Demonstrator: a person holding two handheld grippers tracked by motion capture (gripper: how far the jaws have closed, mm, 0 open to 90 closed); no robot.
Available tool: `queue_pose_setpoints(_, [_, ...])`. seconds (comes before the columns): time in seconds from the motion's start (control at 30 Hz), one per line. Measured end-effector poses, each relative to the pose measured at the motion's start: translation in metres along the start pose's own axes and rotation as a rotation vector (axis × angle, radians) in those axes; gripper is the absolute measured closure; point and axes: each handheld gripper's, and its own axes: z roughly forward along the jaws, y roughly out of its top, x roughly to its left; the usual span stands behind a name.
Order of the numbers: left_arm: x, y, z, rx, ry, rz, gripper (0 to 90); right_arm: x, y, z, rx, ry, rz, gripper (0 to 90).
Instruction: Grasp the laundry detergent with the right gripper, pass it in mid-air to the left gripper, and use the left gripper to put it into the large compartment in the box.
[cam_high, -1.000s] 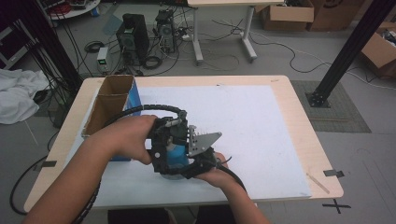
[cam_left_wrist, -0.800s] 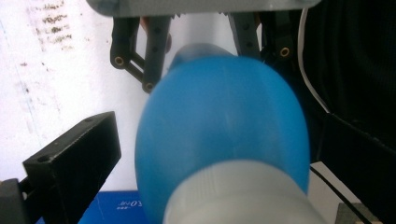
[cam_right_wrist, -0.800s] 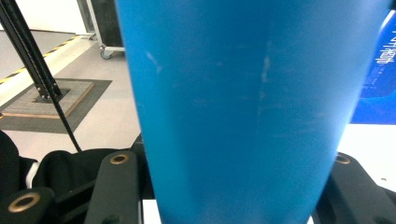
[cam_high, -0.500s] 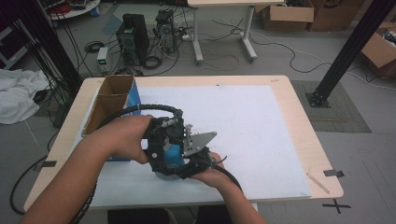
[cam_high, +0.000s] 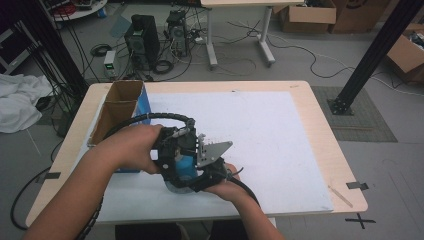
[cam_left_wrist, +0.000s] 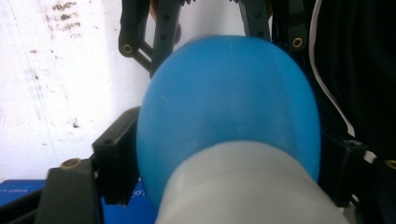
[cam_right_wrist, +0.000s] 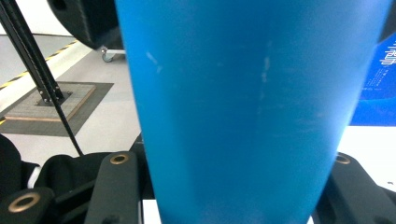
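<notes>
A blue bottle with a white cap is held just above the white mat near the table's front edge, between both grippers. My left gripper comes in from the left at the bottle's cap end; its jaws have just been closing, and its black fingers now press the bottle's shoulder on both sides. My right gripper is shut on the bottle's smooth blue body. In the high view the left gripper and the right gripper crowd together around the bottle.
An open cardboard box with a blue side stands at the table's left. The white mat covers most of the wooden table. Black cables trail from both grippers towards the person.
Seen from above, both hands and the bottle keep the same spot near the front edge. The grippers sit a touch tighter together.
</notes>
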Motion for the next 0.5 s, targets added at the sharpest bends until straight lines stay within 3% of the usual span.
queue_pose_setpoints(0.5, [-0.0002,-0.001,0.0002,-0.012,0.013,-0.011,34.6,-0.0006,0.0003,0.0011,-0.002,0.001,-0.002,47.0])
